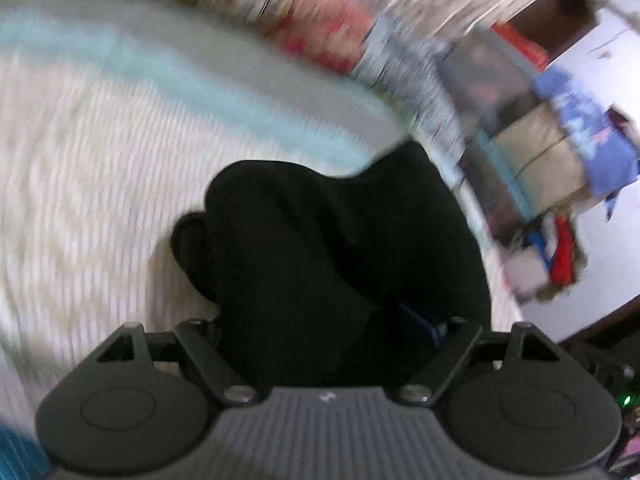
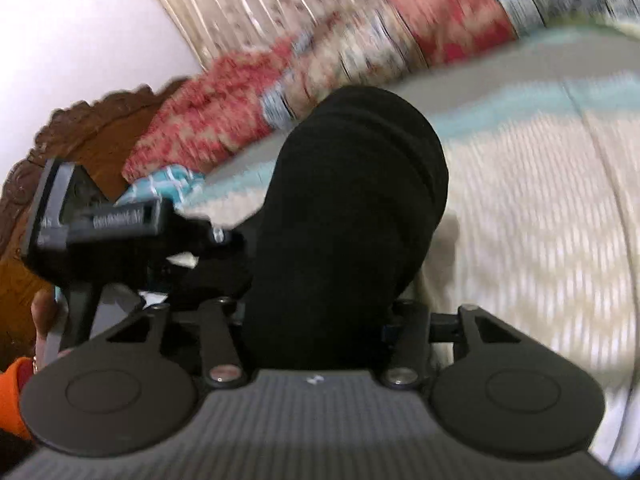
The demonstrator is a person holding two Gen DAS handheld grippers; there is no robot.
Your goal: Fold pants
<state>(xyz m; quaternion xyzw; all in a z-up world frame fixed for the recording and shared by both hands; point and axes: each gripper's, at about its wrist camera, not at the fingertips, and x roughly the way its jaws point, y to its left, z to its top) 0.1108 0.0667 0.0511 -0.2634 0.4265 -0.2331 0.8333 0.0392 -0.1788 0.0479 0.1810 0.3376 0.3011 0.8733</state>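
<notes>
Two hand-held grippers, left (image 1: 324, 320) and right (image 2: 320, 304), each have bunched black pants (image 1: 328, 240) between part-spread fingers, grip unclear.

Both grippers are black with ribbed grey bodies, round side discs and silver screws; an orange sleeve (image 2: 14, 384) shows.

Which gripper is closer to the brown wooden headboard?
Left. The left gripper is just in front of the headboard. The right gripper is farther along the bed, with the black pants between its jaws.
</notes>
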